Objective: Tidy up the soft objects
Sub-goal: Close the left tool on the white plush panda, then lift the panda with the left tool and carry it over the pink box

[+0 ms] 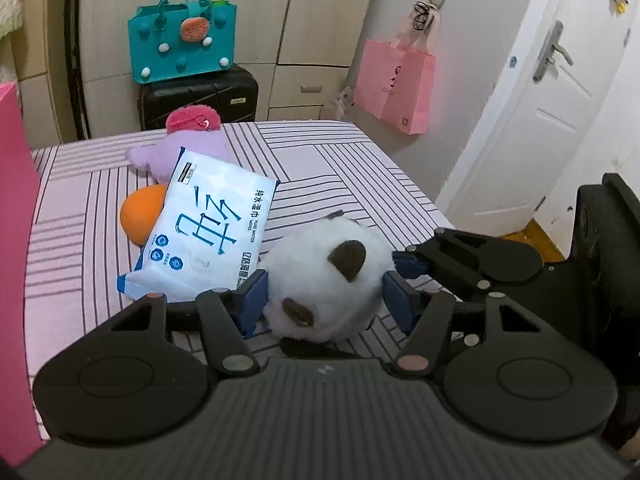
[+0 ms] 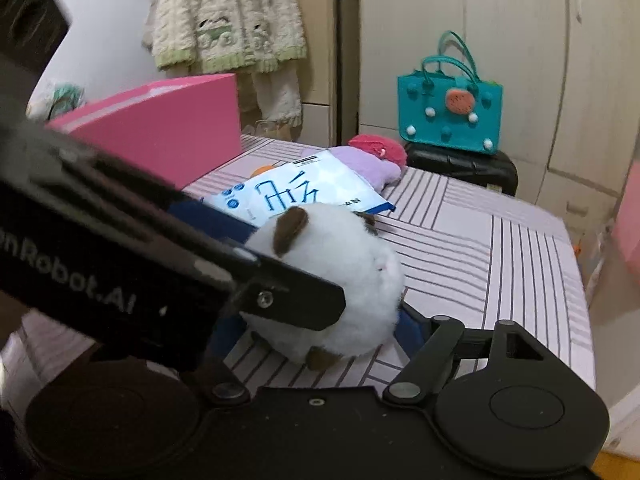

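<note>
Left gripper (image 1: 324,300) clasps white plush (image 1: 324,280); right gripper (image 2: 320,320) seemingly unclenched around it.

Fluffy plush toy (image 1: 324,276), glossy plastic wipes pack (image 1: 208,232).

Left gripper (image 1: 324,300) fingers half-closed, right gripper (image 1: 400,264) fingers spread, both angled downward.
</note>
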{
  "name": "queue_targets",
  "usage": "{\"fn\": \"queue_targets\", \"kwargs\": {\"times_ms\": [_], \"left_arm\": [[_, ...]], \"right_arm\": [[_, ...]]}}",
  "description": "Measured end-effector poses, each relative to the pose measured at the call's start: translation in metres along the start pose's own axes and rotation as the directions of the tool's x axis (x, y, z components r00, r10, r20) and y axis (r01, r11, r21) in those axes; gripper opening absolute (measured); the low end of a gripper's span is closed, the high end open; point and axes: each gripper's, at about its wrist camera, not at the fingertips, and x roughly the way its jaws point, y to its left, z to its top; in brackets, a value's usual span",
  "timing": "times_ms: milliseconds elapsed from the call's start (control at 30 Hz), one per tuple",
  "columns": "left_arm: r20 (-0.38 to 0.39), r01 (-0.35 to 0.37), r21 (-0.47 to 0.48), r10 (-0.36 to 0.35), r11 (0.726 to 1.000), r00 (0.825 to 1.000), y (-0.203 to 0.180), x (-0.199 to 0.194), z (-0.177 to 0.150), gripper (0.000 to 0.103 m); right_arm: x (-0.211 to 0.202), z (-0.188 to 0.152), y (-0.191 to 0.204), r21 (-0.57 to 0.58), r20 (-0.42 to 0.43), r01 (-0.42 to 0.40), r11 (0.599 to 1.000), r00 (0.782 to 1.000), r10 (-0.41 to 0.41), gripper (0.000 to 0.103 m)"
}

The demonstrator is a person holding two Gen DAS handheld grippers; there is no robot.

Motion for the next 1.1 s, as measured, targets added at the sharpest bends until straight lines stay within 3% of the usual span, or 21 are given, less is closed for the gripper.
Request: {"fn": "queue_targets", "kwargs": {"times_ms": [133,233,333,733,867,1100], "left_arm": [[-0.019,0.005,-0.085,-0.007,0.996,1.000,0.005,0.006,0.000,0.064],[-0.011,0.001,-0.087,-0.002,0.996,1.000,0.005,0.006,-0.002,0.064],[-0.002,0.012,-0.091,-0.013,0.996,1.000,0.005,0.003,-0.003,0.063],[-0.031,0.114,-0.078,-0.117,0.990,0.993,-0.003,-0.015,-0.006,0.063],[-0.099,0.147,-0.106,-0.157,0.983,0.983,-0.002,-0.021,-0.007,0.062],[-0.188,0.196,-0.172,-0.228,0.965,0.955,0.012,-0.034,-0.005,0.062]], "right_arm": [[0.001,-0.004,0.002,0.030,0.011,0.022,0.999,1.000,-0.022,0.080],[-0.001,-0.004,0.007,0.013,0.025,0.043,0.999,0.999,-0.044,0.077],[-0.006,-0.004,0.005,0.069,0.030,0.044,0.997,0.999,-0.046,0.075],[-0.040,-0.009,0.025,0.080,0.006,0.114,0.990,0.993,-0.115,0.075],[-0.049,-0.007,0.032,0.097,-0.069,0.108,0.989,0.992,-0.101,0.075],[-0.067,0.007,0.047,0.066,-0.106,0.059,0.996,0.993,-0.052,0.075]]}}
